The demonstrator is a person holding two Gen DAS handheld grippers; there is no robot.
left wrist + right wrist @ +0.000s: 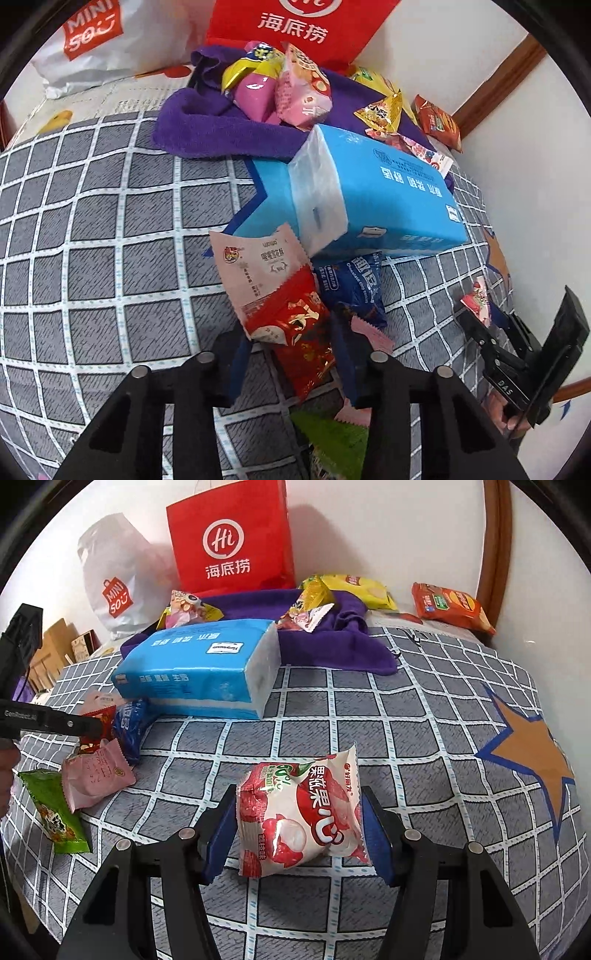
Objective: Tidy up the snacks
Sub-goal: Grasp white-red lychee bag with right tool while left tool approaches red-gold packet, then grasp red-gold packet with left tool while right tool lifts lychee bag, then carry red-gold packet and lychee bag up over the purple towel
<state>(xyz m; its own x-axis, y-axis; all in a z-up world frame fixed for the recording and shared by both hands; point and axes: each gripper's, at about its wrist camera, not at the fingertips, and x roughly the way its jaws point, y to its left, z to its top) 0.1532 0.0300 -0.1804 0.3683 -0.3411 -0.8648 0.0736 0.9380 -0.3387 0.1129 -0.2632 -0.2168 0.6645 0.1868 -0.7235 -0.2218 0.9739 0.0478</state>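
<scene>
My left gripper (293, 363) has its fingers either side of a red snack packet (295, 325), with a pale pink packet (258, 266), a dark blue cookie packet (354, 288) and a green packet (332, 443) close around it. My right gripper (299, 827) has a white and red lychee candy bag (301, 812) between its blue pads (221, 834), held just above the checked cloth. In the right wrist view the left gripper (88, 727) shows at the left over the small pile. More snacks lie on a purple towel (207, 122).
A blue tissue pack (369, 199) lies mid-bed. A red paper bag (229, 539) and a white MINISO bag (114, 583) stand against the wall. Yellow (358, 589) and orange (450, 605) chip bags lie at the far right. A wooden frame (495, 535) is at the right.
</scene>
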